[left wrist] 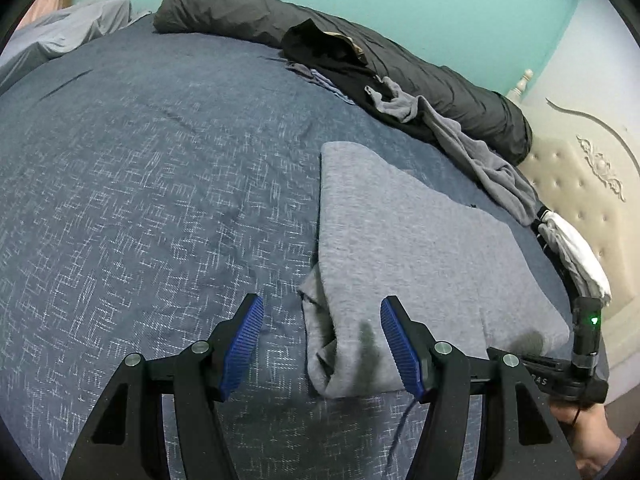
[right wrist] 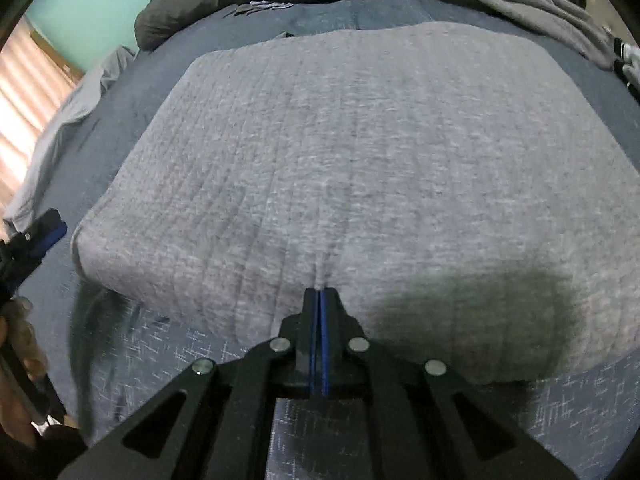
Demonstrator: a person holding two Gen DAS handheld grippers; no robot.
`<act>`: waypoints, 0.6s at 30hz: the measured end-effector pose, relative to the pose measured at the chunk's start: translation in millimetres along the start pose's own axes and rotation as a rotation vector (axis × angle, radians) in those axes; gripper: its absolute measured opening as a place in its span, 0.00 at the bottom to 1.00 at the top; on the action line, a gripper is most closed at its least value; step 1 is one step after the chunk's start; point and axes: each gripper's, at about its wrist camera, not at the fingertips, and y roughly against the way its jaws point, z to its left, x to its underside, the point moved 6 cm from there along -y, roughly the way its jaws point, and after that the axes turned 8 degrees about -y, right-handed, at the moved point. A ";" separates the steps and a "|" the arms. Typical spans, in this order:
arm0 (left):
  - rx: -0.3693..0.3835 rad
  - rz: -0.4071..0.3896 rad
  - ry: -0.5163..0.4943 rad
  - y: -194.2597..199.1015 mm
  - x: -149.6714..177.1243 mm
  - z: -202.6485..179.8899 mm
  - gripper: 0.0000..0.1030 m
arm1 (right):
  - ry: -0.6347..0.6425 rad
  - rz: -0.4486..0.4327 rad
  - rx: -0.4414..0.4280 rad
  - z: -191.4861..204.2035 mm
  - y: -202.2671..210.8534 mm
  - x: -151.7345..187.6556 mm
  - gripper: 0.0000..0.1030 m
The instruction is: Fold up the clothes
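- Left wrist cam: left gripper (left wrist: 322, 322) spread wide, nothing between pads, hovering over folded grey garment (left wrist: 404, 248) lying on blue bedspread (left wrist: 140, 200).
- Right wrist cam: right gripper (right wrist: 319, 292) pressed together, tips at grey garment's (right wrist: 360, 152) near edge; can't tell if cloth's pinched.

The grey garment (right wrist: 352, 168) is soft, matt, ribbed knit cloth. Beneath it the bedspread (left wrist: 140, 200) is matt, coarse-woven blue cloth.
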 end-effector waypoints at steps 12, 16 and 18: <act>0.028 -0.019 0.049 3.8 -5.5 12.3 0.63 | -0.059 0.015 0.025 9.0 0.1 -11.3 0.00; 0.036 -0.018 0.060 4.0 -5.1 15.6 0.64 | -0.041 0.011 0.030 12.2 14.0 10.0 0.00; 0.043 -0.021 0.066 4.6 -5.8 15.5 0.64 | -0.027 0.025 0.034 11.2 14.8 16.6 0.00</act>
